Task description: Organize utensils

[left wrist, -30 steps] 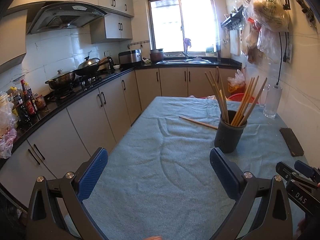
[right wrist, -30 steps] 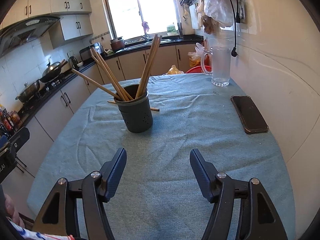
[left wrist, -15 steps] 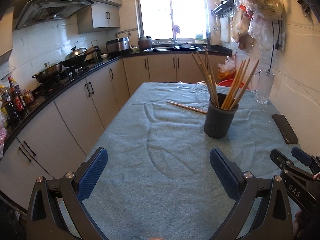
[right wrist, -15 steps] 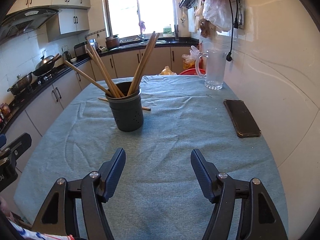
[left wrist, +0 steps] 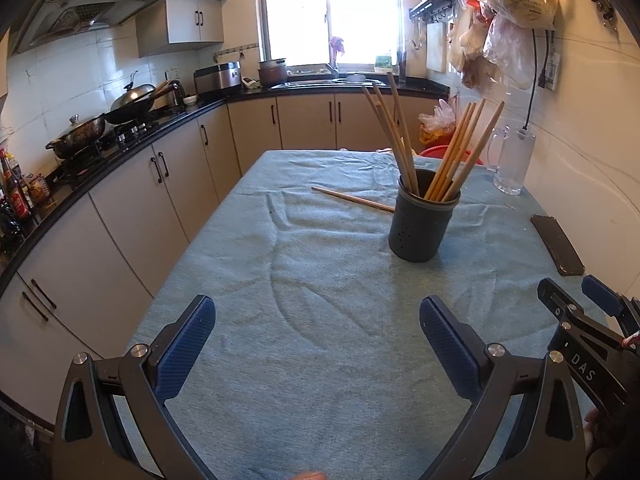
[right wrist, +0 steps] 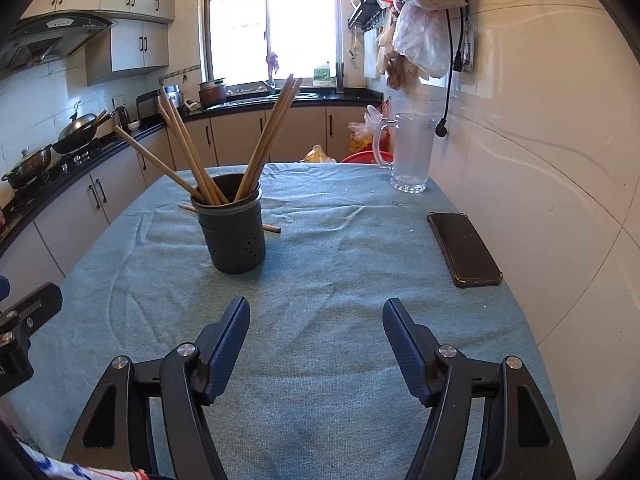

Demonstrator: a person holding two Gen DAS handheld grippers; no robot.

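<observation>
Standing upright near the middle of the table, which a blue-green cloth is covering, the dark holder is keeping a bunch of wooden chopsticks that are leaning out to both sides. One loose chopstick is lying flat on the cloth just behind the holder. The holder is hiding part of it, so only its two ends are showing in the right view.

The left gripper is hanging above the near part of the cloth with its jaws wide apart and nothing between them. The right gripper is doing the same, jaws wide and nothing in them. Both are well apart from the holder. Only the blue pads and black arms are showing; the hands behind them are cut off at the bottom edge, apart from a bit of patterned sleeve in one corner.

A black phone is lying near the right wall, and a clear glass mug is standing at the far right of the table. The window is glaring so bright that nothing outside can be made out.
</observation>
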